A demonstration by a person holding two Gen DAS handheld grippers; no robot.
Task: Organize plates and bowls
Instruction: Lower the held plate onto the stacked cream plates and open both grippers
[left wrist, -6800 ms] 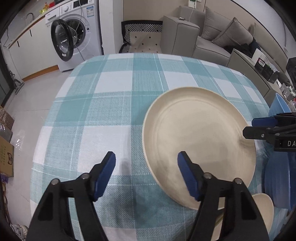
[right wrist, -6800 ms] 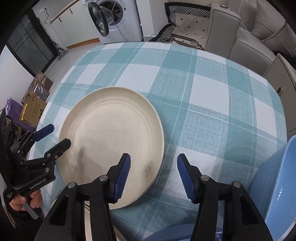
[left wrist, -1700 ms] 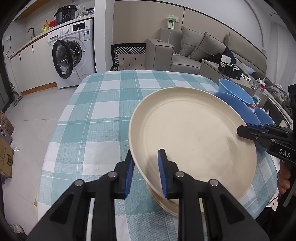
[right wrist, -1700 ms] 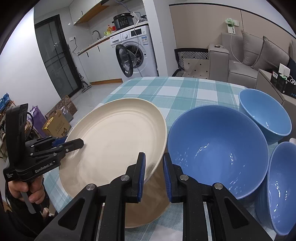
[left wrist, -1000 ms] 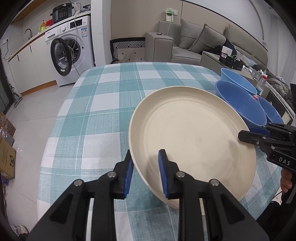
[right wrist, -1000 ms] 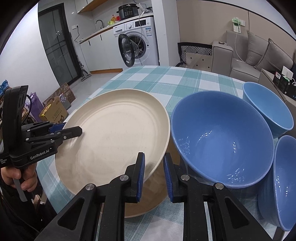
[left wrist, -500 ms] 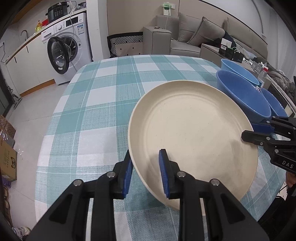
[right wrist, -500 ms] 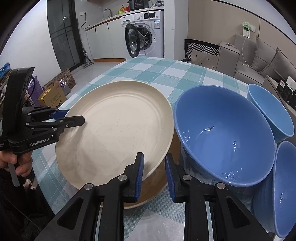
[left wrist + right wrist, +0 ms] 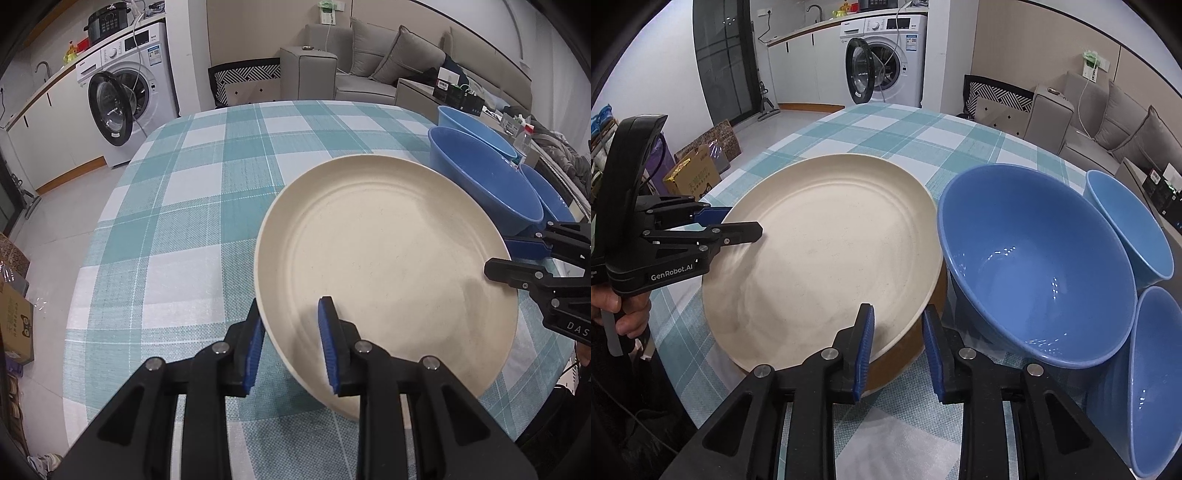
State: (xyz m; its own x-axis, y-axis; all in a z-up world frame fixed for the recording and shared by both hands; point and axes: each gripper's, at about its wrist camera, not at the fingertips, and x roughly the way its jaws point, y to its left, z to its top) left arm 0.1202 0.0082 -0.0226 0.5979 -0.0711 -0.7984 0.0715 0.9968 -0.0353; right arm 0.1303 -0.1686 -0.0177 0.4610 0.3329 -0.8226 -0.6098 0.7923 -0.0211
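You had the cream plate (image 9: pixel 388 251) pinched by both tools: your left gripper (image 9: pixel 291 343) straddled its near rim, and your right gripper (image 9: pixel 897 343) gripped the opposite edge, one blue pad above the rim and one below. The plate hung tilted just ahead of the pads, over a second cream plate (image 9: pixel 905 354) that showed under it. This looked like the stacking step, with the plate almost down. The next move called for lowering it level onto the plate below, then spreading both tools together, clear of the large blue bowl (image 9: pixel 1034 258) just right of your right tool. Two smaller blue bowls (image 9: pixel 1130 229) sat beyond. The table wore a teal checked cloth (image 9: pixel 192 206); a washing machine (image 9: pixel 125 96) and grey sofa (image 9: pixel 388 62) stood far ahead.
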